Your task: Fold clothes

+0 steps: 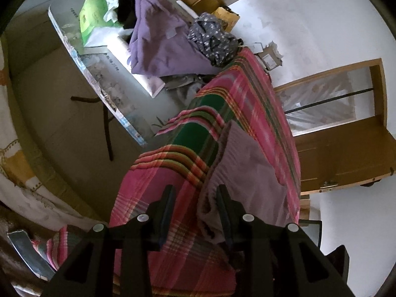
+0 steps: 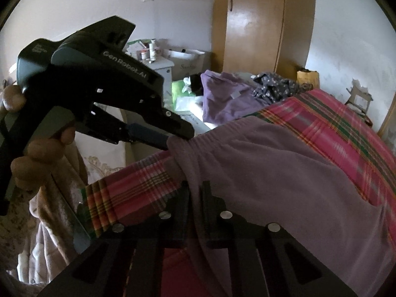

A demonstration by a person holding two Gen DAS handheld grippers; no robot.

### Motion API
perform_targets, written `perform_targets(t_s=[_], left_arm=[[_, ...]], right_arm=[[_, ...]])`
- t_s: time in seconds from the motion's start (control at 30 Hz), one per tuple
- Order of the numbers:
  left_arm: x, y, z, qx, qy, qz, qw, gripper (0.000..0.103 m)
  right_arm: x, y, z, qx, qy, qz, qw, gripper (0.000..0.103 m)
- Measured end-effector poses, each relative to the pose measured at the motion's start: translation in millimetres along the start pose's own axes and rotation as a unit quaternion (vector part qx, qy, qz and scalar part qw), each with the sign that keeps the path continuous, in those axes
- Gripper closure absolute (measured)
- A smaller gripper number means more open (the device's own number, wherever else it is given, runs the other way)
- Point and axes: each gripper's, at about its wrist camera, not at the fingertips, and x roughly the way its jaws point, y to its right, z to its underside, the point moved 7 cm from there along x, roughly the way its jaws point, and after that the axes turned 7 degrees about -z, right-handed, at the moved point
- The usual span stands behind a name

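A mauve garment (image 1: 247, 163) (image 2: 272, 163) with a ribbed waistband lies spread on a pink and green plaid bedspread (image 1: 153, 198) (image 2: 346, 123). My left gripper (image 1: 195, 195) (image 2: 177, 138) is open at the waistband's corner. The bunched edge rests against one finger and the pads do not press on it. In the right wrist view my right gripper (image 2: 195, 195) has its jaws nearly together, pinching the garment's near edge, and the cloth drapes over one finger. A person's hand (image 2: 37, 153) holds the left gripper.
At the far end of the bed are a purple garment (image 1: 160, 44) (image 2: 222, 94) and a dark floral one (image 1: 212, 37) (image 2: 274, 86), piled beside a green pack (image 1: 94, 17). A wooden wardrobe (image 2: 255, 24) and a nightstand with bottles (image 2: 158, 66) stand behind. A wooden door (image 1: 341, 153) is past the bed.
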Motion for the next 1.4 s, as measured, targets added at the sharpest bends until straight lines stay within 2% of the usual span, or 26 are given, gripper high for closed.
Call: perform_targets(t_s=[0.27, 0.37, 0.47, 0.5, 0.57, 0.73, 1.03, 1.2, 1.23, 1.27, 1.33, 1.4], left_arm=[[-1.8, -2.5, 2.6, -0.004, -0.001, 0.002, 1.0000, 0.068], [-1.7, -1.4, 4.9, -0.001, -0.002, 0.006, 1.0000, 0.068], [0.4, -0.9, 6.7, 0.001, -0.006, 0.002, 1.0000, 0.068], [0.2, 0.1, 7.2, 0.001, -0.006, 0.004, 1.0000, 0.068], [-0.3, 2.8, 8.2, 0.004, -0.006, 0.007, 0.9999, 0.068], [-3.8, 11.5, 9.8, 0.011, -0.003, 0.017, 0.9998, 0.068], [-5.0, 20.2, 5.5, 0.013, 0.003, 0.025, 0.9996, 0.068], [-5.1, 21.2, 6.5, 0.017, -0.001, 0.027, 0.9995, 0.068], [-5.0, 19.6, 7.2, 0.017, -0.004, 0.026, 0.9995, 0.068], [-4.5, 17.5, 7.8, 0.012, -0.008, 0.029, 0.9995, 0.068], [-4.7, 14.1, 8.6, -0.001, -0.011, 0.041, 0.9991, 0.068], [-4.3, 14.0, 8.3, -0.006, -0.012, 0.048, 0.9988, 0.068]], right_arm=[[-20.3, 2.1, -10.3, 0.001, 0.013, -0.018, 1.000, 0.096], [-15.1, 5.6, -7.2, -0.004, -0.001, -0.003, 1.000, 0.096], [-10.0, -0.6, -3.0, -0.013, -0.006, -0.010, 1.000, 0.096], [-8.1, -3.6, -2.8, -0.019, -0.007, -0.011, 1.000, 0.094], [-4.5, -8.5, -2.7, -0.033, -0.011, -0.004, 0.999, 0.083], [1.9, -9.6, 0.3, -0.039, -0.027, 0.005, 0.999, 0.078], [-1.4, -13.1, 0.6, -0.028, -0.016, -0.014, 0.999, 0.065], [2.8, -10.2, 3.7, -0.016, -0.017, -0.015, 1.000, 0.065], [2.3, -8.6, 3.6, -0.012, -0.017, -0.016, 1.000, 0.069], [2.2, -6.6, 3.6, -0.011, -0.019, -0.014, 1.000, 0.079], [2.1, -3.1, 3.9, -0.007, -0.022, -0.013, 1.000, 0.090], [2.3, -0.1, 4.4, -0.007, -0.024, -0.006, 1.000, 0.093]])
